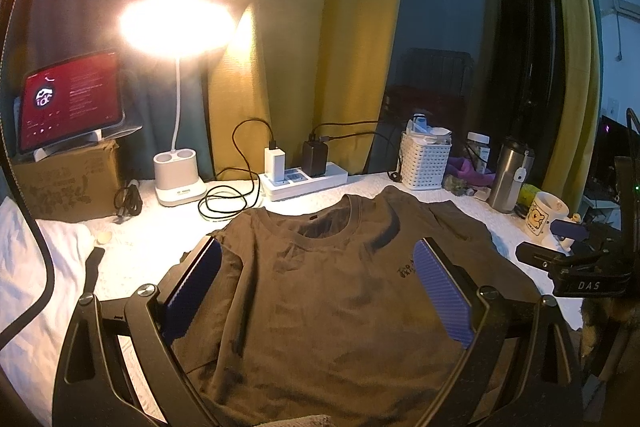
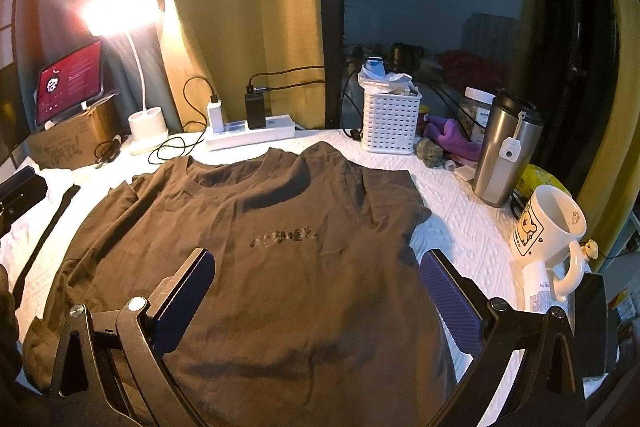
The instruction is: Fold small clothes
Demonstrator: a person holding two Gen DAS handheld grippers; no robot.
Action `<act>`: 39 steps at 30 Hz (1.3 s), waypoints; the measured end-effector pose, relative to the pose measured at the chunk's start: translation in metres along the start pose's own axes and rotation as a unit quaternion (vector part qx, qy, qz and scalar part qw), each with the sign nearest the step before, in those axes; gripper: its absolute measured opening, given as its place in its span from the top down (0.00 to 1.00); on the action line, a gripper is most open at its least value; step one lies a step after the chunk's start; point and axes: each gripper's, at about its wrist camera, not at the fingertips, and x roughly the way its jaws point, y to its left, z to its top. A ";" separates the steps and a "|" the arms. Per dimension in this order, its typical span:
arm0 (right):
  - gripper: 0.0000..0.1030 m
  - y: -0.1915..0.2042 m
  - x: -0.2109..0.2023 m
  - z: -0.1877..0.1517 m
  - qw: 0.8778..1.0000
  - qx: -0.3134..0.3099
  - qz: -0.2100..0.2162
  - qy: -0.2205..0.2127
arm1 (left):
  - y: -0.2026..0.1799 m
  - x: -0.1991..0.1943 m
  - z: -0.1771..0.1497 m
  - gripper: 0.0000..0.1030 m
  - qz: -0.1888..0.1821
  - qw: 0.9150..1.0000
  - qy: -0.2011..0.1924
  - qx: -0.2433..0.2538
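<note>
Left wrist view: brown tee (image 1: 320, 291) lies flat, front up, on the white cloth (image 1: 136, 247) covering the desk, collar toward the curtain (image 1: 304, 27). Left gripper (image 1: 320, 251) sits low over the tee w/ fingers spread wide, blue pads (image 1: 442, 295) either side of the chest area, nothing pinched btwn them. Left sleeve looks tucked under near the left pad. Right gripper (image 1: 568, 233) shows at the right edge, over the cloth beside the mug (image 1: 546, 215). Right wrist view: right gripper (image 2: 320, 265) also hangs over the tee (image 2: 260, 247), fingers wide apart; left pad (image 2: 188, 299) over the fabric, right pad (image 2: 452, 303) by the tee's right edge over the cloth (image 2: 460, 219). Dark print (image 2: 284, 238) on the chest lies just ahead, btwn the fingers. Whether pads touch the fabric: can't tell. Behind the tee along the back: lamp (image 1: 178, 115) lit and glaring, power strip (image 1: 304, 181) w/ two chargers and black cables, tablet (image 1: 70, 99) w/ red screen propped on a cardboard box (image 1: 68, 183), white basket (image 2: 390, 121), steel tumbler (image 2: 506, 151), jar (image 2: 476, 111), purple item (image 2: 448, 137). Mug (image 2: 548, 227) stands near the tee's right side, apart from it. Black strap (image 2: 44, 235) lies on the cloth left of the tee.
</note>
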 end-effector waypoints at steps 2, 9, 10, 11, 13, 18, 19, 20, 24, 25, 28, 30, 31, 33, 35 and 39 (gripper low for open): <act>0.00 -0.004 0.001 0.006 1.000 0.002 -0.001 0.003 | 0.000 0.006 0.003 0.07 -0.001 1.000 0.000 0.000; 0.00 -0.026 0.021 0.025 1.000 0.012 -0.013 0.010 | -0.004 0.032 0.017 0.01 -0.009 1.000 0.003 0.003; 0.00 -0.031 0.026 0.027 1.000 0.014 -0.016 0.011 | -0.005 0.035 0.019 0.01 -0.013 1.000 0.003 0.003; 0.00 -0.034 0.028 0.028 1.000 0.014 -0.018 0.011 | -0.006 0.040 0.021 0.01 -0.017 1.000 0.005 0.003; 0.00 -0.046 0.038 0.033 0.999 0.020 -0.025 0.014 | -0.008 0.048 0.023 0.01 -0.016 1.000 0.010 0.007; 0.00 -0.088 0.073 0.042 0.997 0.056 -0.044 0.027 | -0.008 0.067 0.026 0.01 -0.003 1.000 0.023 0.009; 0.00 -0.096 0.081 0.044 0.996 0.063 -0.047 0.030 | -0.007 0.070 0.027 0.01 0.000 1.000 0.025 0.010; 0.00 -0.106 0.091 0.045 0.996 0.069 -0.048 0.035 | -0.006 0.077 0.027 0.01 0.007 0.999 0.030 0.014; 0.00 -0.129 0.131 0.053 0.995 0.081 -0.029 0.056 | 0.001 0.092 0.025 0.01 0.023 0.999 0.044 0.014; 0.00 -0.133 0.141 0.055 0.994 0.084 -0.022 0.062 | 0.004 0.096 0.025 0.01 0.025 0.999 0.047 0.010; 0.00 -0.139 0.173 0.058 0.993 0.085 -0.005 0.087 | 0.015 0.104 0.023 0.01 0.035 0.998 0.057 -0.002; 0.07 -0.141 0.193 0.058 0.990 0.090 0.010 0.105 | 0.023 0.109 0.021 0.01 0.045 0.997 0.064 -0.010; 0.09 -0.142 0.201 0.058 0.989 0.092 0.016 0.114 | 0.027 0.111 0.020 0.01 0.051 0.996 0.067 -0.012; 0.13 -0.144 0.218 0.056 0.986 0.099 0.032 0.133 | 0.031 0.113 0.018 0.01 0.059 0.996 0.071 -0.015; 0.17 -0.141 0.228 0.053 0.983 0.099 0.040 0.147 | 0.035 0.115 0.017 0.01 0.063 0.995 0.075 -0.018; 0.59 -0.130 0.233 0.055 0.986 0.071 0.042 0.143 | 0.039 0.119 0.014 0.01 0.066 0.994 0.081 -0.022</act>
